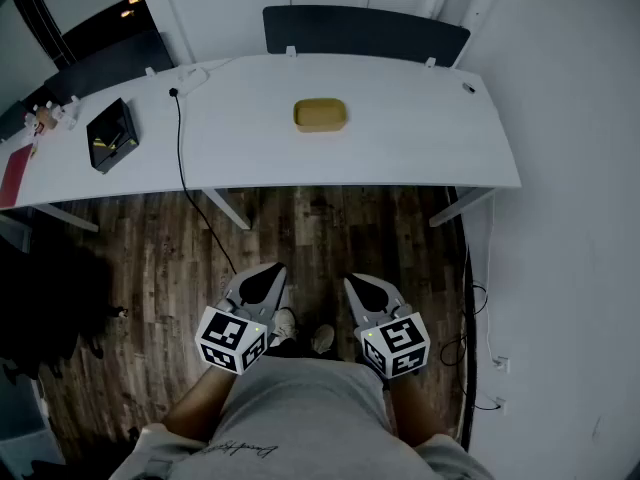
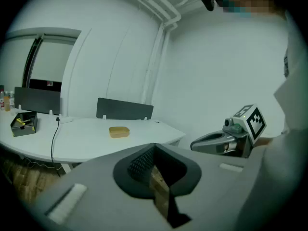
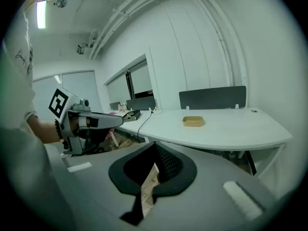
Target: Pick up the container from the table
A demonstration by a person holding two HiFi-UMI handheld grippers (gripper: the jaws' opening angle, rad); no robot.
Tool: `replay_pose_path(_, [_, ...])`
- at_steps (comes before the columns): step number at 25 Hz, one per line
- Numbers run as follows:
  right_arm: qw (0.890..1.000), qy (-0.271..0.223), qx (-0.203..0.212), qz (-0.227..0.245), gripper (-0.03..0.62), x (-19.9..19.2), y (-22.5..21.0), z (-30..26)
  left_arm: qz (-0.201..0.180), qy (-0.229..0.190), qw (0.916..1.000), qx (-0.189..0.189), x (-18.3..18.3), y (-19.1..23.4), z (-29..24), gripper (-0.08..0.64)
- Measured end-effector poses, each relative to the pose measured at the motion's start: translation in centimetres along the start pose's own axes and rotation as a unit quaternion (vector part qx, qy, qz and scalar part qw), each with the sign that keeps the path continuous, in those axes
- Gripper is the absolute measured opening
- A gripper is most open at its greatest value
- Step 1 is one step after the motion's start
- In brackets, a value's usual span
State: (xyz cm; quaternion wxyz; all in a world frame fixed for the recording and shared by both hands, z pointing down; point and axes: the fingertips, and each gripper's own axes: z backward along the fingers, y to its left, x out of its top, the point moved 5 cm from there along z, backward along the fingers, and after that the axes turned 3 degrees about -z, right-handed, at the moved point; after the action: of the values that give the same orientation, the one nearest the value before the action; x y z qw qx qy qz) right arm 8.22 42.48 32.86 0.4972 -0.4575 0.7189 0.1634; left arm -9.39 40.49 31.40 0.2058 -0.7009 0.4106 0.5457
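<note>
A: Left end of the white table [image 1: 420, 153]?
B: Black box [image 1: 110, 136], some yellow on it. Just right of it a black cable [image 1: 181, 163] crosses the top and drops over the near edge.

A: Container?
B: Tan container [image 1: 320, 115], shallow, rounded corners. It sits alone at mid-table, toward the far edge, near the dark panel [image 1: 365, 30] behind the desk. Well apart from box and cable.

A: Grippers?
B: Both low over the wood floor [image 1: 300, 228], close to the person's body, well short of the table. Left gripper [image 1: 268, 274]: jaws together, empty, only floor showing through the slit. Right gripper [image 1: 353, 285]: the same, jaws pressed together, holding nothing. Tips lean toward each other.

A: Relation to the container?
B: Both point toward it, well apart from it. Each gripper view shows it lying on the table ahead.
</note>
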Motion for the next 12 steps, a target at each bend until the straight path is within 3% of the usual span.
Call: replay_pose_path(12, [1.000, 0.003, 0.010, 0.004, 0.014, 1.4, 1.8, -3.0, 0.002, 0.001, 1.0000, -0.009, 0.6, 2.9, 0.6, 0.000])
